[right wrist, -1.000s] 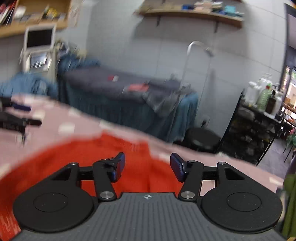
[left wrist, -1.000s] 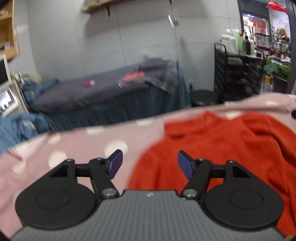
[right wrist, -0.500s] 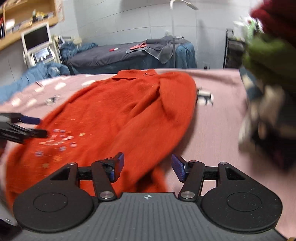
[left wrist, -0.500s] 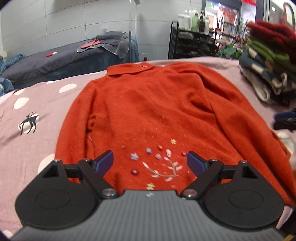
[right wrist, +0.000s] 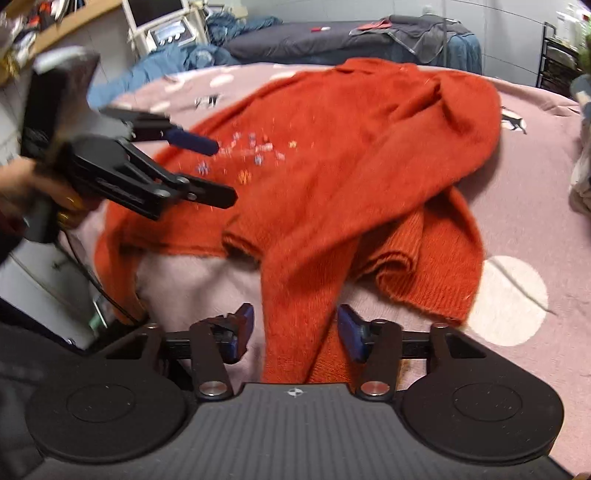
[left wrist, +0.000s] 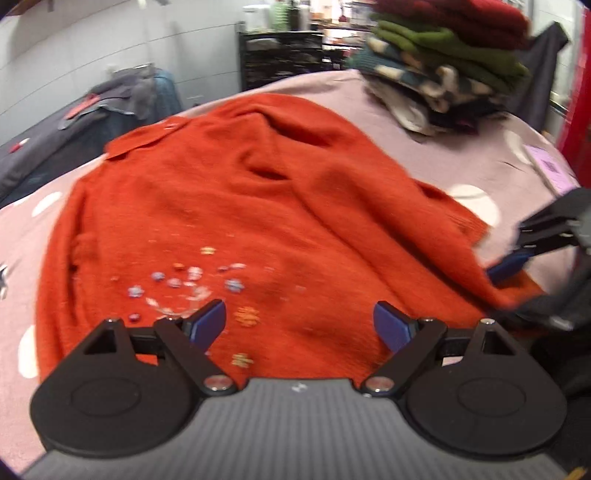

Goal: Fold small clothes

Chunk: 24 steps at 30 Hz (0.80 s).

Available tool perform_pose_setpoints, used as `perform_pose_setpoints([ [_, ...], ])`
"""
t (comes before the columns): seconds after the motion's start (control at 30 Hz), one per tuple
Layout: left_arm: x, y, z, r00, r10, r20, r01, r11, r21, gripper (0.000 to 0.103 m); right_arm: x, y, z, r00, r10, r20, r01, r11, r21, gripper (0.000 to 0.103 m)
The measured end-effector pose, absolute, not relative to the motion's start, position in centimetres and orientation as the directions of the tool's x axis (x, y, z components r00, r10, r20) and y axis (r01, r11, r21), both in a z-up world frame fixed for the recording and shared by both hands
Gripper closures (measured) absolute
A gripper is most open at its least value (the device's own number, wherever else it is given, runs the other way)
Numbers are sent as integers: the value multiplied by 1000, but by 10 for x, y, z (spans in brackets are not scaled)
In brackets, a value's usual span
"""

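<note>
An orange-red sweater [left wrist: 258, 206] with small embroidered flowers lies spread, front up, on the pink dotted bedsheet [left wrist: 443, 147]. My left gripper [left wrist: 299, 326] hovers open over its lower front, beside the flowers, with nothing between its fingers. In the right wrist view the left gripper [right wrist: 218, 170] shows at the left, held by a hand [right wrist: 22, 192]. The right gripper [right wrist: 297, 332] is at the sweater's near edge and its jaws are closing. A sleeve [right wrist: 295, 295] runs down between them, and the left pad still stands clear of it. The right gripper [left wrist: 517, 266] also shows in the left wrist view.
A pile of folded clothes [left wrist: 443, 62] sits at the bed's far right corner. Behind the bed stand a black rack [left wrist: 280, 55] and a dark treatment couch [right wrist: 332, 40]. A screen unit [right wrist: 162, 18] and blue fabric [right wrist: 177, 59] lie beyond the left side.
Both grippers swung from facing the room down onto the sweater. The left jaws widened. The right jaws narrowed, with the sleeve now between them.
</note>
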<state>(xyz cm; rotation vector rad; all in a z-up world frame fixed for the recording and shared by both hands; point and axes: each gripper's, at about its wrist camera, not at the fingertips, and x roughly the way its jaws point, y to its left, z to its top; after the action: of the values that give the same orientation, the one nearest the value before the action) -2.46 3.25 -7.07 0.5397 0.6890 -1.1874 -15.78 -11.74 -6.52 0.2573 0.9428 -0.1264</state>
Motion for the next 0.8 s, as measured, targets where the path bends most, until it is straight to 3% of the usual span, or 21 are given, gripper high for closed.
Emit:
perform_pose_setpoints([
  [0.07, -34, 31, -70, 202, -652, -731, 965, 260, 34, 15, -161, -124, -64, 612, 12, -791, 228, 955, 190, 87],
  [0.17, -45, 27, -71, 183, -657, -732, 972, 231, 36, 15, -179, -147, -46, 676, -76, -733, 335, 917, 214, 87],
  [0.3, -57, 18, -73, 156, -672, -724, 981, 188, 36, 15, -221, -197, -6, 699, -314, -643, 547, 813, 198, 89],
  [0.47, -70, 3, -79, 135, -685, -716, 986, 164, 29, 15, -275, -241, 28, 551, -611, -569, 766, 641, 54, 89],
  [0.57, -75, -3, -82, 102, -692, -714, 988, 155, -9, 15, -292, -257, 23, 500, -632, -592, 823, 560, 96, 88],
  [0.8, -71, -6, -83, 112, -702, -704, 977, 206, -50, 15, -263, -239, -6, 554, -554, -622, 777, 612, 147, 84],
])
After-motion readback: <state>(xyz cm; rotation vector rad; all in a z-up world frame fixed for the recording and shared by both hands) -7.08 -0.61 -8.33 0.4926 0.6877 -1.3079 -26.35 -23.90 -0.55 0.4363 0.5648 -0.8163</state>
